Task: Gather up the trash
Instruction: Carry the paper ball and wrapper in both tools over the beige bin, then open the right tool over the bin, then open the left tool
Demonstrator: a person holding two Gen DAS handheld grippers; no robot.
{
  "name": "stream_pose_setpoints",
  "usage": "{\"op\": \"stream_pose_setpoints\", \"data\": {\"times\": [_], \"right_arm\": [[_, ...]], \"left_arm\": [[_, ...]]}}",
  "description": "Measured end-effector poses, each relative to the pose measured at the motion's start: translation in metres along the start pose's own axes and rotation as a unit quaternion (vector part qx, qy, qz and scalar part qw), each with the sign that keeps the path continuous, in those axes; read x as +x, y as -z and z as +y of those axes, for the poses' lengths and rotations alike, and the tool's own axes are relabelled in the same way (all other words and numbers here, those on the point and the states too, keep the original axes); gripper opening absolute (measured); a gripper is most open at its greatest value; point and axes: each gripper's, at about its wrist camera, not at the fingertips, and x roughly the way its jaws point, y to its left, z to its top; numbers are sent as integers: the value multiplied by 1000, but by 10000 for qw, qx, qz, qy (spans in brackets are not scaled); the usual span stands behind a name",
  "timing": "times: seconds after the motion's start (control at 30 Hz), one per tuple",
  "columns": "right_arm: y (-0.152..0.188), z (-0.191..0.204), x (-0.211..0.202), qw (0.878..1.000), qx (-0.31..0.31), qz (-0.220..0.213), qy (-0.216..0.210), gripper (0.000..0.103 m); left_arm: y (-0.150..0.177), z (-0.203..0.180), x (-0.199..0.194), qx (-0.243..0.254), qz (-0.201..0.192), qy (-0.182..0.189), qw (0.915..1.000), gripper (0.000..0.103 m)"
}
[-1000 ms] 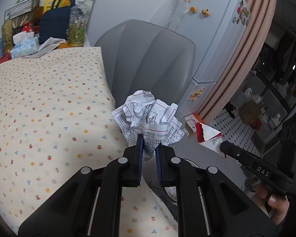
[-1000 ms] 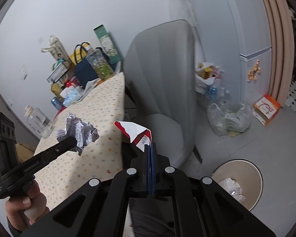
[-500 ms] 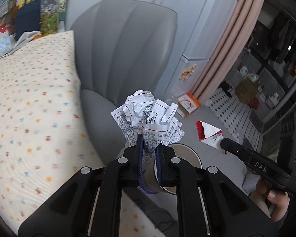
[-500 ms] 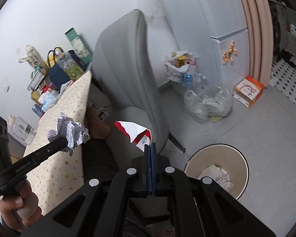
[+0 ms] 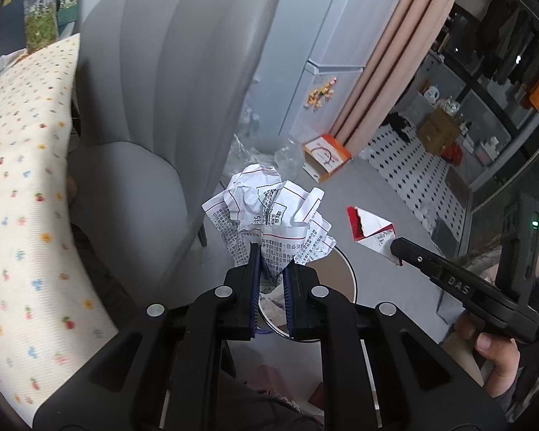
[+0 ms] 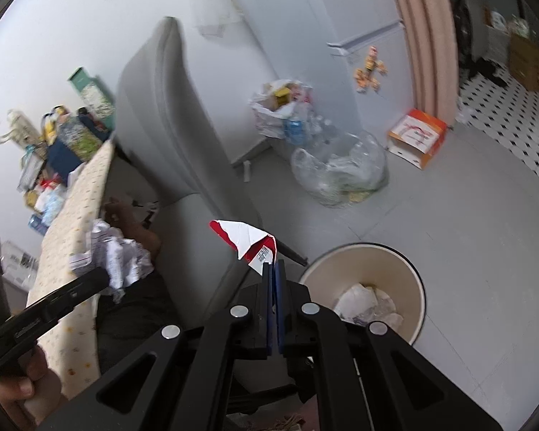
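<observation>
Crumpled paper (image 5: 269,212), light and springy, pinched at its lower edge in left gripper (image 5: 271,262). Right gripper (image 6: 273,269) opening, stiffer red-white scrap (image 6: 249,239) between pads. Both over bin (image 6: 363,287) beside chair (image 5: 169,89). Best taken by folds.

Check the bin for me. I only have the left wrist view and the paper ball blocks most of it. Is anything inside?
Observer: In the right wrist view the bin stands open with no lid, and crumpled white paper lies at its bottom.
Operator: Is there room left?
Observer: Yes. The trash covers only the bottom, and the inner wall above it is bare.
Operator: What's on the floor behind it?
Observer: A clear plastic bag lies behind the bin and apart from it. Farther back a white bag full of bottles stands by the wall.
</observation>
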Motion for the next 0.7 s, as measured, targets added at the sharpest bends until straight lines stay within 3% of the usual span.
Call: {"op": "stream_pose_setpoints", "data": {"times": [0.03, 0.07, 0.1, 0.17, 0.43, 0.7], "right_arm": [[1, -8, 3, 9999, 133, 52, 47, 8], [1, -12, 5, 9997, 204, 85, 64, 17], [1, -16, 4, 9996, 267, 68, 89, 43], [1, -22, -5, 9992, 280, -177, 215, 65], [-5, -42, -32, 9971, 405, -558, 308, 69], [-7, -65, -47, 9955, 484, -679, 454, 70]], "left_arm": [[0, -4, 4, 39, 49, 0, 10000, 12], [-1, -8, 7, 77, 86, 5, 9999, 12], [-2, -10, 10, 110, 108, 10, 9999, 12], [-2, -18, 14, 191, 152, 26, 9997, 12], [-5, -47, 33, 464, 315, 127, 9983, 12], [-4, -68, 48, 636, 442, 253, 9967, 12]]}}
